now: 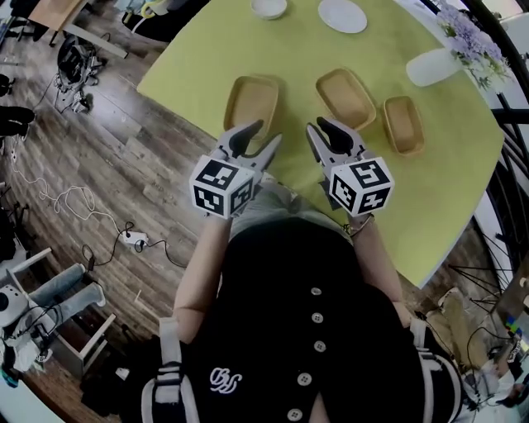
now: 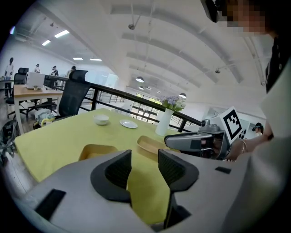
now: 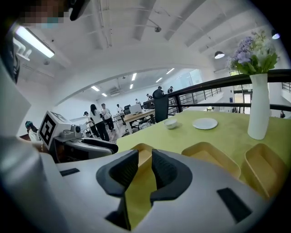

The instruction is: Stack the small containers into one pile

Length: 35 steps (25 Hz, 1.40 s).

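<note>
- Table (image 1: 207, 58): yellow-green top. The vase (image 1: 431, 66), white and holding purple flowers, stands upright on it and is the reference point for the positions below.
- Right container (image 1: 403, 124): a shallow tan tray, the one nearest the vase, just on the person's side of it.
- Middle container (image 1: 345, 97): a similar tray, farther from the vase and apart from the right container.
- Left container (image 1: 251, 101): the tray farthest from the vase, close to the table's edge. All three lie singly, so no pile has been started.
- Left gripper (image 1: 258, 139): well away from the vase, hovering just short of the left container. Its jaws stand wide apart, with only tablecloth showing between them.
- Right gripper (image 1: 321, 128): nearer the vase than the left gripper and aimed toward the middle container. Its jaws are parted by a narrower gap and hold nothing.
- Bowl (image 1: 269, 7) and plate (image 1: 342, 15): white ware on the far side of the table, well away from the vase and probably not part of the task.
- Hazard 1: the tray walls are thin and sloped. A pinch set too shallow on the rim could slip and drop the tray.
- Hazard 2: a push on the left container could slide it off the table's edge.
- Hazard 3: reaching for the right container brings a gripper close to the vase, and a sideways sweep could tip it.
- Hazard 4: the grippers work side by side and could collide over the middle container.
</note>
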Motion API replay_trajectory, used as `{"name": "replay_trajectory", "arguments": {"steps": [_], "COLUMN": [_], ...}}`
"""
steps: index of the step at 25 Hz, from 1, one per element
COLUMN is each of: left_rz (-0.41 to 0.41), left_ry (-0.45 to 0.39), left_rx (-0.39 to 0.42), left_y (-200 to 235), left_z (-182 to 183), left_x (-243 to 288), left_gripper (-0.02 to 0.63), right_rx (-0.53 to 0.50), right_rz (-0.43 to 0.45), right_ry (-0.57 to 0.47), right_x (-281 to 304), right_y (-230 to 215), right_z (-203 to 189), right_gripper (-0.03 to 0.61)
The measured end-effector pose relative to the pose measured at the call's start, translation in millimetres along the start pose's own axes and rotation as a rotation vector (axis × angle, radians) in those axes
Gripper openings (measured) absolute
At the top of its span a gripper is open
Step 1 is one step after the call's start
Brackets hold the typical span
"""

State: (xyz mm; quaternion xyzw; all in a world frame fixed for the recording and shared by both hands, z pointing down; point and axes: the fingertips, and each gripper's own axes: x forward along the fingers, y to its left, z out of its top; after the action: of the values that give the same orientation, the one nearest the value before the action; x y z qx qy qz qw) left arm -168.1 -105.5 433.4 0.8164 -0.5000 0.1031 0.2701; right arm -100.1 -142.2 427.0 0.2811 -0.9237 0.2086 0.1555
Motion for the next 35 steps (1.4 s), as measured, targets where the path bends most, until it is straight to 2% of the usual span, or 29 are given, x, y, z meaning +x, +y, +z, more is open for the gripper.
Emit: {"name": "replay_trajectory", "arguments": {"steps": [17,23,35], "left_rz": [0.079,0.102,0.053], "left_ry": [-0.026,-0.017,0.024], "left_rx": [-0.107,-0.151,-0.17], "left_y": [69.1,86.4,99.0], "left_z": [-8.1,-20.9,-38.0], "left_x": [-18.5,-23.4,-25.4], "left_gripper": [0.181,0.181,0.18], "right_rx": [-0.001,0.084,0.286], "right_rz": [0.044,-0.021,-0.101], "right_ry": [0.172,0.187,0.213], "right_x": [77.3,102.9,119.6], "right_y": [19.2,6.9,3.5], "right_z": [-30.5,-43.1,-69.6], "right_gripper": [0.097,0.098,0.098]}}
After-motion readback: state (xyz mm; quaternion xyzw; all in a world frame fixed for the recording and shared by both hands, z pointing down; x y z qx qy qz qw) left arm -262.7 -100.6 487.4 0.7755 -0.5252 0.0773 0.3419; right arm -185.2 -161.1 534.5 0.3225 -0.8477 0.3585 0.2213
